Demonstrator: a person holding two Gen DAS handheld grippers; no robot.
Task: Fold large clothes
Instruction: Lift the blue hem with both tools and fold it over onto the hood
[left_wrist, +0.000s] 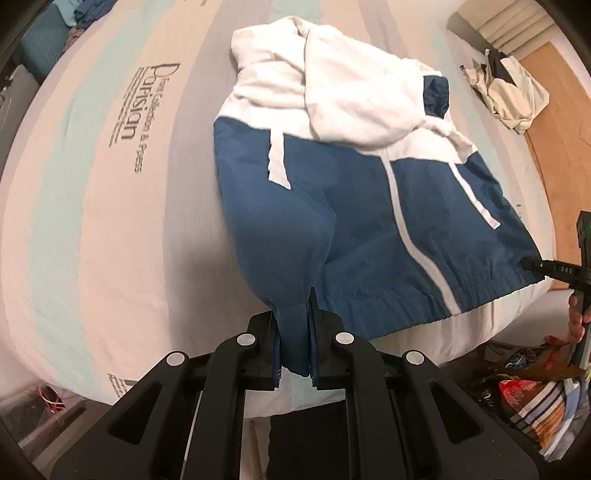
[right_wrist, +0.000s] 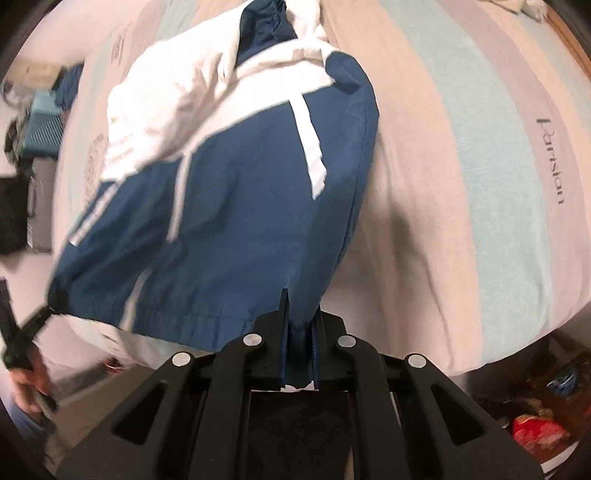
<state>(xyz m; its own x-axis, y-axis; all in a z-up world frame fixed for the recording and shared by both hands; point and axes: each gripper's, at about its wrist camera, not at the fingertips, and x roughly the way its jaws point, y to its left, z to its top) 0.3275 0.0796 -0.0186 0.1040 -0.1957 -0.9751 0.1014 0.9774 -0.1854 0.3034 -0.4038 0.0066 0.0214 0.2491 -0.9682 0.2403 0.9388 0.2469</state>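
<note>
I find the left hand-held gripper (left_wrist: 294, 343) clamped on the blue hem of the jacket (left_wrist: 351, 206); a pinch of blue fabric sits squeezed between its two pads at the hem's left corner. The right hand-held gripper (right_wrist: 300, 347) is likewise clamped on the hem at the opposite corner, with a fold of blue cloth pressed between its pads. In the left wrist view I see the right hand-held gripper's black fingertips at the frame's right edge biting the elastic hem, with a person's hand (left_wrist: 577, 319) on its handle. In the right wrist view the left hand-held gripper shows at the lower left, also gripping the hem corner, but blurred.

The jacket is blue below and white above, with white stripes running down the front and a white hood (left_wrist: 343, 92) bunched on the upper part. Its hem end is lifted off the bed (left_wrist: 92, 221) between the two grippers; the white upper part lies on the bedcover. The bedcover is striped in beige, grey and pale turquoise and carries the printed word "Parisian". A crumpled pale garment (left_wrist: 506, 92) lies well apart, on the floor at the far right of the bed.
</note>
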